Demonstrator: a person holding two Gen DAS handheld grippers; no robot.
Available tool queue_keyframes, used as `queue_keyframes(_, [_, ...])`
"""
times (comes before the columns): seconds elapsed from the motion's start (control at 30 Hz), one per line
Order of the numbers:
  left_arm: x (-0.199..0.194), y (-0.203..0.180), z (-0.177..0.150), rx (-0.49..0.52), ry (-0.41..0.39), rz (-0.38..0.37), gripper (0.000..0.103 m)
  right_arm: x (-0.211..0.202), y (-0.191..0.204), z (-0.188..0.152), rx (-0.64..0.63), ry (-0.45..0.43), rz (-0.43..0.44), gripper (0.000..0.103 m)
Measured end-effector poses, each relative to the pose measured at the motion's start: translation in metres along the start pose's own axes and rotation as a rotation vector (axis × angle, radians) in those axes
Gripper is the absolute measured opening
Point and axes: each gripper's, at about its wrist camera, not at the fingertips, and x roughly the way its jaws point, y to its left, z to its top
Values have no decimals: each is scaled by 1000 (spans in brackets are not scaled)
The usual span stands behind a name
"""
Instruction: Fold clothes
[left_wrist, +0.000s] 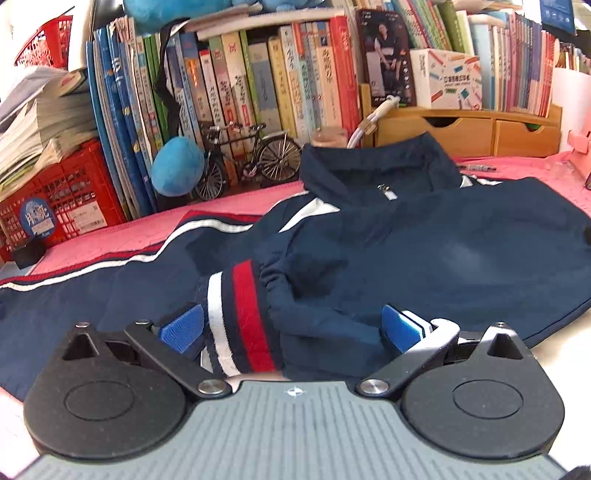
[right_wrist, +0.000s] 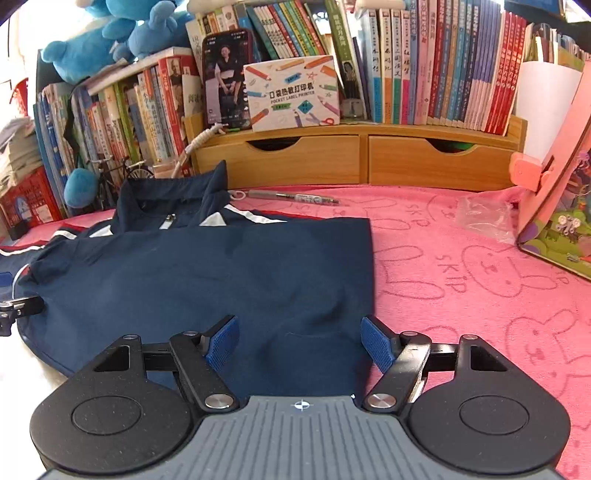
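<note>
A wooden drawer unit (right_wrist: 354, 158) is set at the back of a pink towel (right_wrist: 461, 280). Books (right_wrist: 461, 70) are lined up on top of the unit, with a phone (right_wrist: 227, 79) and a printer box (right_wrist: 293, 92) propped before them. A pen (right_wrist: 295, 197) is laid just in front of the unit. A model bicycle (left_wrist: 243, 158) and a red crate (left_wrist: 55, 192) are seen to its left.

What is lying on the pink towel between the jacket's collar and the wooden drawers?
A pen lies on the pink towel between the jacket collar and the wooden drawers, seen in the right wrist view.
</note>
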Motion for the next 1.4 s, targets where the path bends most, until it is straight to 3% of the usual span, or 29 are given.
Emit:
queue_keyframes(0.07, [8, 8, -2, -32, 26, -7, 103, -1, -12, -6, -44, 20, -99, 73])
queue_keyframes(0.13, [9, 16, -1, -75, 35, -25, 103, -8, -24, -12, -35, 14, -131, 73])
queue_keyframes(0.27, [10, 18, 0, -80, 37, -20, 103, -37, -33, -24, -5, -53, 1, 77])
queue_keyframes(0.37, [11, 18, 0, -77, 37, -18, 103, -50, -8, -37, -162, -51, 74, 85])
queue_keyframes(0.5, [13, 19, 0, -88, 41, -26, 103, -38, 20, -48, -296, -34, -85, 86])
queue_keyframes(0.6, [13, 20, 0, -96, 45, -33, 103, -30, -14, -40, -89, -28, -169, 92])
queue_keyframes(0.67, [13, 19, 0, -91, 44, -31, 103, -26, -46, -42, 47, -9, -106, 97])
queue_keyframes(0.9, [15, 19, 0, -86, 43, -27, 103, -26, -53, -45, 43, 8, -117, 101])
queue_keyframes(1.0, [15, 21, 0, -92, 44, -32, 103, -38, -12, -49, -182, -76, -202, 99])
queue_keyframes(1.1, [15, 21, 0, -92, 44, -31, 103, -43, 32, -52, -408, -150, -199, 100])
queue_keyframes(1.2, [15, 21, 0, -93, 44, -32, 103, -27, 42, -48, -506, -131, -285, 100])
queue_keyframes(1.3, [14, 20, 0, -89, 42, -27, 103, -19, 7, -41, -424, -114, -359, 103])
queue_keyframes(1.4, [14, 20, 0, -84, 41, -32, 103, -19, -39, -33, -187, -63, -210, 102])
